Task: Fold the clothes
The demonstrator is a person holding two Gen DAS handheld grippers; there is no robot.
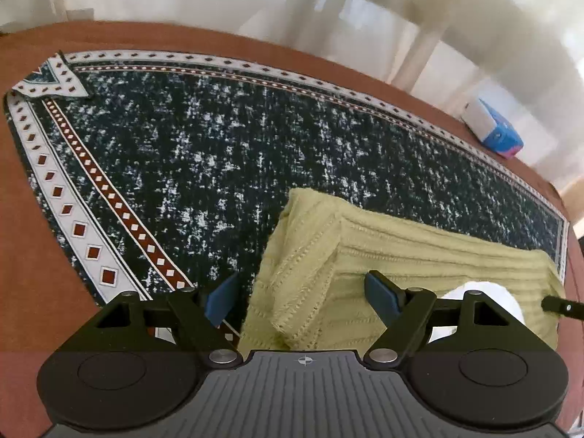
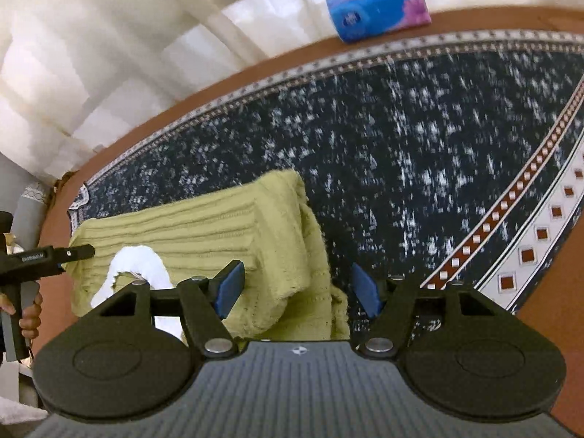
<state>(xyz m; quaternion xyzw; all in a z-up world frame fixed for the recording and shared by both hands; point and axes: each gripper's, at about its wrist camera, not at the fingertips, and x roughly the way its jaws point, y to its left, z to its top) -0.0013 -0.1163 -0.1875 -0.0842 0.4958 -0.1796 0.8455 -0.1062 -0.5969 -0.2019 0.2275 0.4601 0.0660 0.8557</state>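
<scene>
Covering most of the brown tabletop [image 1: 33, 219] is a dark patterned cloth [image 1: 204, 153], speckled white, with a white border of rust-red diamonds; one corner is turned back on itself near the tabletop's far left edge in the left wrist view. A folded olive-green knit garment [image 1: 394, 255] lies on this cloth, toward the near edge, with a ribbed flap doubled over its left side. A white piece of fabric [image 2: 142, 266] lies on top of the garment. A blue tissue pack [image 2: 379, 9] with a pink flower print sits at the far edge of the tabletop, off the cloth. Beyond the tabletop hang pale, light-filled curtains [image 2: 91, 54].

The left gripper [image 1: 304, 297] hovers over the garment's folded flap, blue pads spread wide, nothing between them. The right gripper [image 2: 297, 290] is likewise released, its pads straddling the garment's right edge without closing on it. In the right wrist view a hand [image 2: 31, 319] grips the other tool's handle at the left.
</scene>
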